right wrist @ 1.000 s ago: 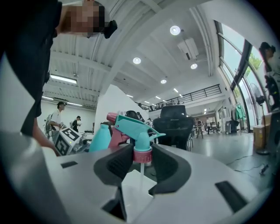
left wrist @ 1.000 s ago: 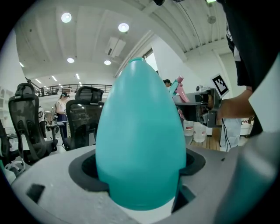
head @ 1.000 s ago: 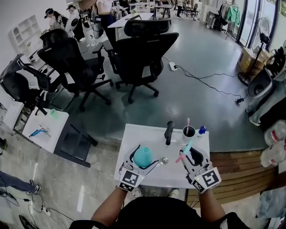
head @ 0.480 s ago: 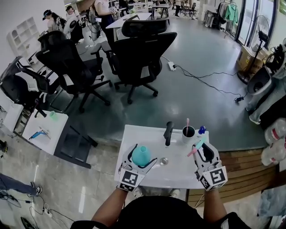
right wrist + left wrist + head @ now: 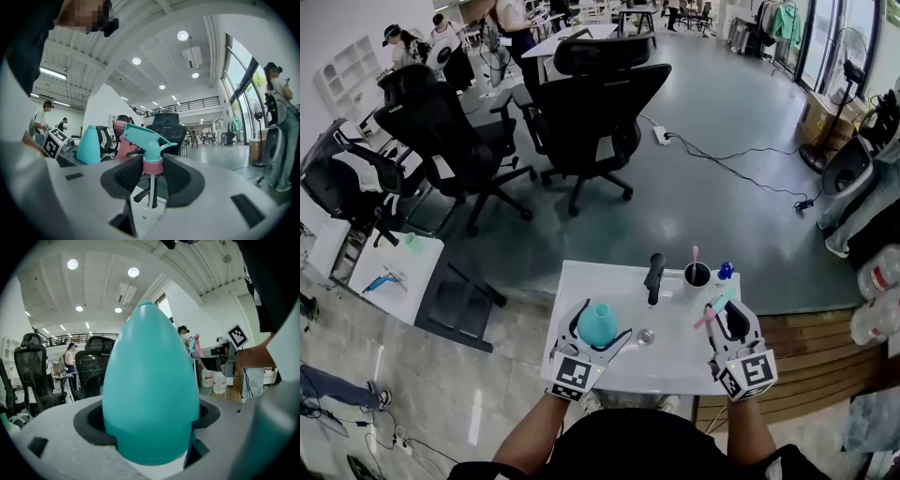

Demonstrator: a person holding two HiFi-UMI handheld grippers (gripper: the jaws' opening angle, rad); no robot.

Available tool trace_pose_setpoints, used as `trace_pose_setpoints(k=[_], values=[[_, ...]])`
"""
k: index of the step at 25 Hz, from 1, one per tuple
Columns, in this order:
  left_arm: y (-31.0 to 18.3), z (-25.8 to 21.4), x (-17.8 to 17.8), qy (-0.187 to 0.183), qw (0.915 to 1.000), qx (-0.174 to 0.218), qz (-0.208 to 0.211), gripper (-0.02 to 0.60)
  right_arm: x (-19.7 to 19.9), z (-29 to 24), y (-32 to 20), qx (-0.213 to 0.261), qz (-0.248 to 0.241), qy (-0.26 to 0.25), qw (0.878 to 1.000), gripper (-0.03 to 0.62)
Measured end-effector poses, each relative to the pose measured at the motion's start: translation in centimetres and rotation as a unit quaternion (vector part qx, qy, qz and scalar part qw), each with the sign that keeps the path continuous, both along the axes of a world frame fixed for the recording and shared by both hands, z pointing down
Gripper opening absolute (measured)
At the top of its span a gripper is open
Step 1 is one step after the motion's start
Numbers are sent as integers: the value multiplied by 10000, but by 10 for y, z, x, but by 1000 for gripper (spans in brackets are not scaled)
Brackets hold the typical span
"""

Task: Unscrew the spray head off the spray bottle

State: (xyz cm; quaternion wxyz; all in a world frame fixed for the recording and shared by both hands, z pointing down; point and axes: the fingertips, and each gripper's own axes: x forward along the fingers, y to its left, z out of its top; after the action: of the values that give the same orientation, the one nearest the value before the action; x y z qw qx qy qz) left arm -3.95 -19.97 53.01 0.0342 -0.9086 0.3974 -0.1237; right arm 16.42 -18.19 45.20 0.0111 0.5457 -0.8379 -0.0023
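Teal bottle (image 5: 150, 390) stays clamped in left gripper (image 5: 601, 332); right gripper (image 5: 724, 319), clamping the spray head (image 5: 143, 137), has moved rightward.

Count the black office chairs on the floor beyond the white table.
3: a centre chair straight beyond the table, a second chair left of it, a third chair at the far left. Others may be hidden farther back.

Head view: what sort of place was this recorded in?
Most likely an open-plan office or lab workspace. Black swivel office chairs stand on a grey floor. Further back there are people around desks, and a power strip with a trailing cable lies on the floor.
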Motion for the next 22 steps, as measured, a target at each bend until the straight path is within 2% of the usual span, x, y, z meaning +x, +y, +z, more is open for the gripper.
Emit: trace_pose_setpoints(k=[16,22], values=[[-3,-13,8,129,9999,52,33,460,4,4,-4,-42,81,-156,9998,138],[-2,-10,8,67,9999,99,72,460,6,8,-4,-30,103,-192,9998,138]])
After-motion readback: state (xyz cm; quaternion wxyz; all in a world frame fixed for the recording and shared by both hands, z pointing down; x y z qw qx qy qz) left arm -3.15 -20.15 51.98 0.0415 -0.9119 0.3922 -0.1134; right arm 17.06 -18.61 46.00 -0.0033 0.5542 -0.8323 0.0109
